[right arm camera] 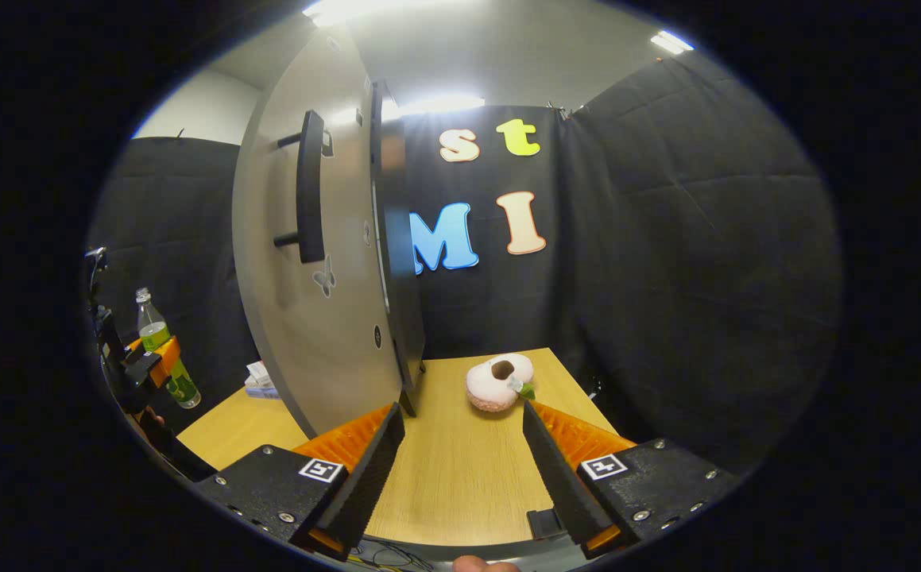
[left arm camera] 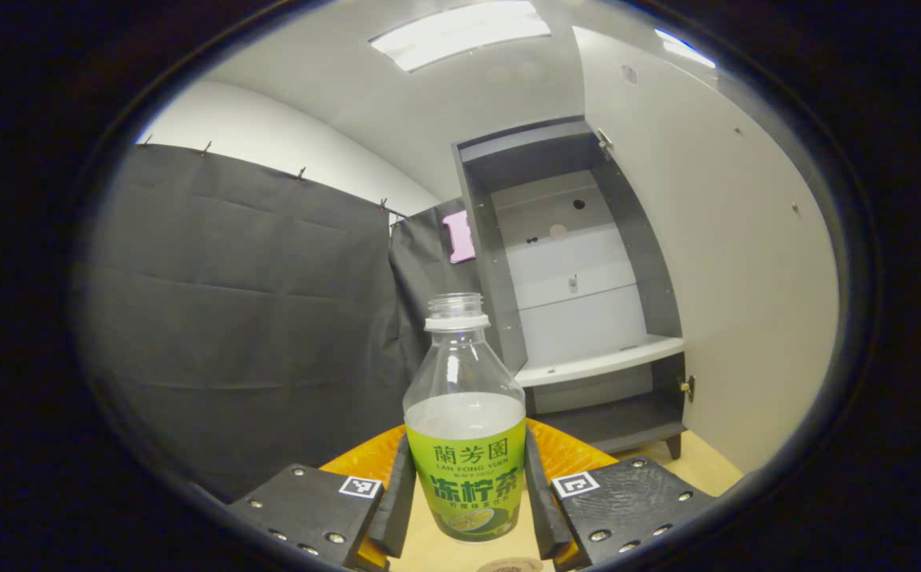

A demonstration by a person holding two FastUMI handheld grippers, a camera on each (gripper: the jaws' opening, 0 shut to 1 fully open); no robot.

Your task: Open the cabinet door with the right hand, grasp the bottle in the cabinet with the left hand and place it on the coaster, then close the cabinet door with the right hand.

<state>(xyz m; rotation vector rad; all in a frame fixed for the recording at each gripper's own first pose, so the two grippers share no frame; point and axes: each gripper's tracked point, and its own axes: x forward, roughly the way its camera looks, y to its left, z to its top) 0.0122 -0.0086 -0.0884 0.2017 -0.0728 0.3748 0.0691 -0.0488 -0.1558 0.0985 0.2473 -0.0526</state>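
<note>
Left gripper (left arm camera: 466, 508): both fingers pinching one bottle (left arm camera: 466, 433), held above table (left arm camera: 714, 461). Right gripper (right arm camera: 460, 469): fingers spread, holding nothing. One cabinet (left arm camera: 579, 286), door (right arm camera: 309, 270) swung open; bare tabletop ahead, one plush toy (right arm camera: 498, 383) near far edge.

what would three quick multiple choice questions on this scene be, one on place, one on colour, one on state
1. Where is the bottle?
A. between the left gripper's fingers
B. on the cabinet shelf
C. lying on the floor

2. What colour is the bottle's label?
A. red
B. green
C. blue

3. How is the cabinet door?
A. shut
B. taken off
C. swung open

Answers: 1 A, both fingers press on its label sides; 2 B, the band round its lower half is green; 3 C, the cabinet interior and its bare shelf are exposed.
</note>
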